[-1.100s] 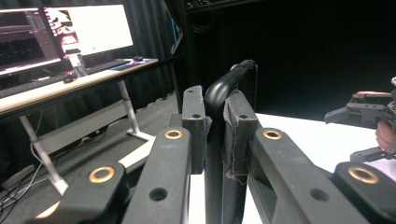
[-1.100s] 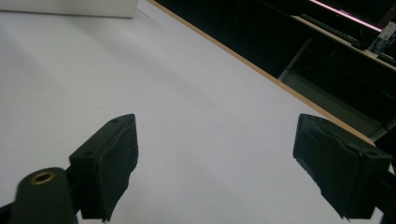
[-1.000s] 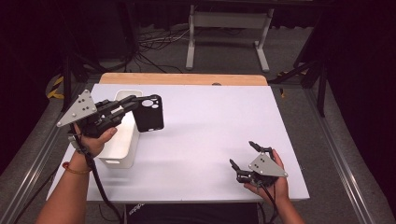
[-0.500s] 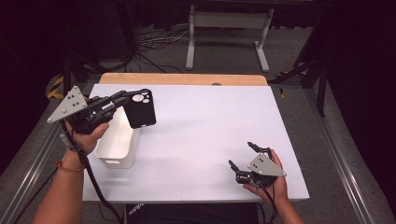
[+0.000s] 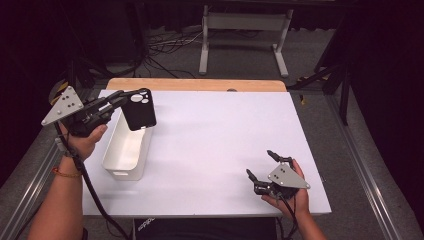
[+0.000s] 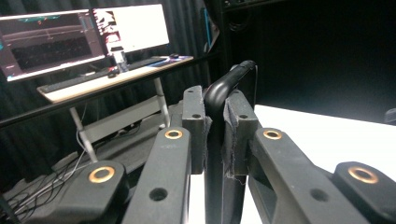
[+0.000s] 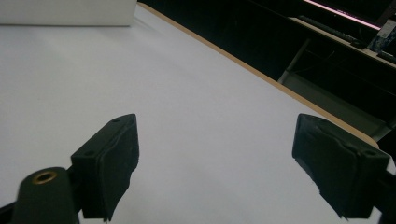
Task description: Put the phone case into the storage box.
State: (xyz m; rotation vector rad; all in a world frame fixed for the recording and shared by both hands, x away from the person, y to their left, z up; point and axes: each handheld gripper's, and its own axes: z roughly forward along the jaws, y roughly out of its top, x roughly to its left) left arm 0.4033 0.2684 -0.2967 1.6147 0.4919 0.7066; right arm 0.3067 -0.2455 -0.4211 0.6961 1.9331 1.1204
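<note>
The left tool is clenched on a black phone case, gripping it by its upper edge near the camera cut-out, so that the case hangs in the air over the far end of a white bin. The case is lifted clear of the bin and of the desk, its flat face turned toward the high view and tilted a little. In the left gripper view the tool has both pads pressed flat against the thin dark edge of the case, which rises between them and curves away at the top; beyond it are monitors on a wooden table in the dark room, and a strip of the white desk at the right. The left hand holds the tool's body beside the bin's left wall, with a cable trailing down along the forearm. The bin is long and narrow, standing on the left part of the desk with its length running away from the person. The right tool is released, jaws wide apart with nothing between them, low at the near right corner of the desk, well apart from the bin and the case. In the right gripper view the tool has its two pads spread wide above bare white desk, with the bin as a white band at the far top left.
</note>
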